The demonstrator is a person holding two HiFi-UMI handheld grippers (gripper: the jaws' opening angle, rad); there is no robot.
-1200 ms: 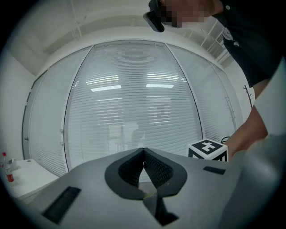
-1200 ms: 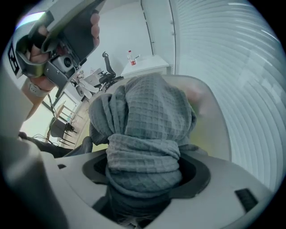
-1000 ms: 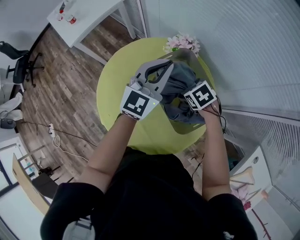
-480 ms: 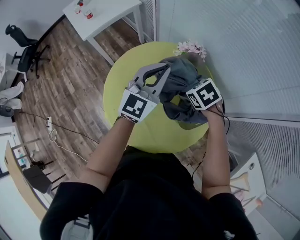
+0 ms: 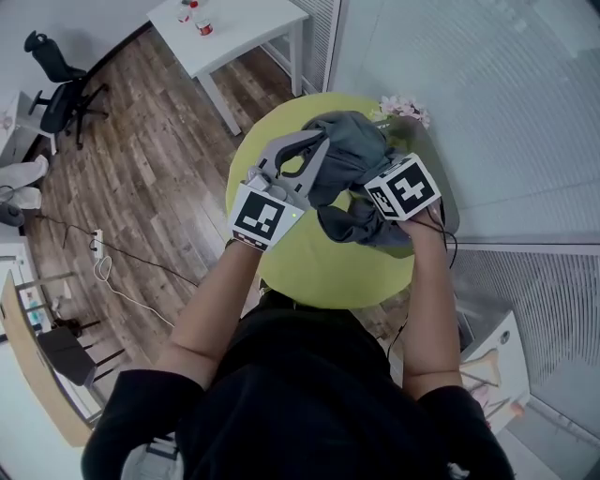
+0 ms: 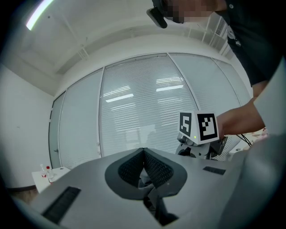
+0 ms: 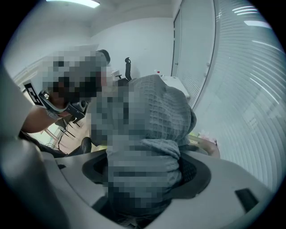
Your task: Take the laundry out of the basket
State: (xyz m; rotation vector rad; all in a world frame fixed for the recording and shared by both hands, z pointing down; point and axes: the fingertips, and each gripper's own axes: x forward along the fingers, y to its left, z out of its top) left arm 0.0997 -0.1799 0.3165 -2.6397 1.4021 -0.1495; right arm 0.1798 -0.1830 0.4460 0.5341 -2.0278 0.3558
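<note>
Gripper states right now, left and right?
Left gripper: closed, pinching the grey waffle-weave cloth.
Right gripper: closed on a thick bunch of the same cloth.

tools (image 5: 319, 148) (image 5: 370, 204) 2 | laundry bundle (image 5: 352, 155) 1 | tables (image 5: 309, 277) (image 5: 239, 23) 2 | chair (image 5: 56, 89) 1

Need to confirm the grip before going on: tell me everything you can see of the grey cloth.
The grey cloth is soft, waffle-textured fabric, bunched and crumpled, held up over the round yellow-green table. The left gripper pinches a thin fold. The right gripper clamps a thick wad, with loose cloth hanging beside it.
</note>
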